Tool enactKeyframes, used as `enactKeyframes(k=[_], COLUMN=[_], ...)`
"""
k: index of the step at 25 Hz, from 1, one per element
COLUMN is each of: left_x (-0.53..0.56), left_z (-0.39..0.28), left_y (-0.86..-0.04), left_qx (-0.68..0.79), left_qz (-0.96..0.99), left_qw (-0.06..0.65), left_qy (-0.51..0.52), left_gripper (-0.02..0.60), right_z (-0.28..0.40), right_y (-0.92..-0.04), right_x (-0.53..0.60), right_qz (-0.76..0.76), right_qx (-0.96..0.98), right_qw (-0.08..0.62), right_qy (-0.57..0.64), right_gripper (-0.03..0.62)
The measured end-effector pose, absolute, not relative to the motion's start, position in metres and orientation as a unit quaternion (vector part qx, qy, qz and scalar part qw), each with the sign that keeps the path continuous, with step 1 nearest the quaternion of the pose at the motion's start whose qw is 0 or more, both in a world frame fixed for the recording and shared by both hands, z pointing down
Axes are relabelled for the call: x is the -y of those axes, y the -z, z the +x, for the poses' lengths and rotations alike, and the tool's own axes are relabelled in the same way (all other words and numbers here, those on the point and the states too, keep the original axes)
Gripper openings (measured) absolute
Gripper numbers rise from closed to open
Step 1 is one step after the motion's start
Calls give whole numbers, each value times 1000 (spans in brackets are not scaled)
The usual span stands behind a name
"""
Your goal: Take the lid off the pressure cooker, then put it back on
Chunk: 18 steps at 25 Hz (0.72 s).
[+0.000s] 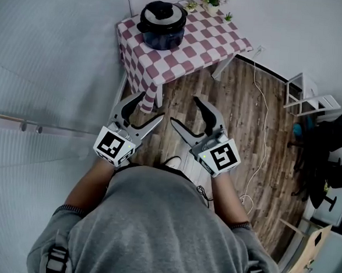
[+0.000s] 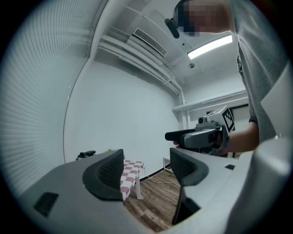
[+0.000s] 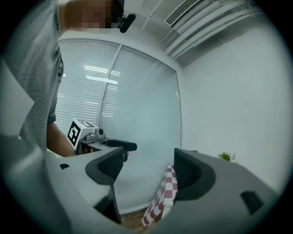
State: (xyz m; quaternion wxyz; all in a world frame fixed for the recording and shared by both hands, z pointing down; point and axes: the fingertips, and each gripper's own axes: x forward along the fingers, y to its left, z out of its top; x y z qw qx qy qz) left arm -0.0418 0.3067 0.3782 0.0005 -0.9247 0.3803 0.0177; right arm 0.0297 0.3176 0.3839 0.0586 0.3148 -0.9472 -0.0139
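Wood-plank floor (image 1: 242, 114), white walls (image 1: 295, 25), blinds (image 3: 132, 114), checkered-cloth table (image 1: 195, 47).

Red/wht checked tablecloth (image 1: 202, 40); dk-blue cooker (image 1: 163, 40), silver/blk lid (image 1: 162, 13); brown wood floor (image 1: 242, 126).

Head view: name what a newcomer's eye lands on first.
The dark pressure cooker, lid on, sits on a checked table in the corner at the top. Nearer, the left hand-held gripper and right hand-held gripper hang open and empty above the wood floor.
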Motion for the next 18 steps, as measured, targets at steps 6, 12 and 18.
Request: enactKeyframes(k=[6, 12, 18], left_x=[-298, -286, -261], left_z=[-7, 13, 19], left_y=[-376, -380, -385], left_qx=[-396, -405, -407], left_qz=[-918, -914, -914], left_qw=[2, -4, -3], left_qy=[-15, -7, -2], left_gripper=[325, 325, 325], right_z=[65, 90, 98], right_y=[-382, -390, -399], right_x=[-305, -294, -271], right_qz=[303, 299, 299], right_qx=[951, 952, 952], right_qw=[52, 59, 64], right_qy=[13, 5, -2], right_gripper=[350, 350, 350])
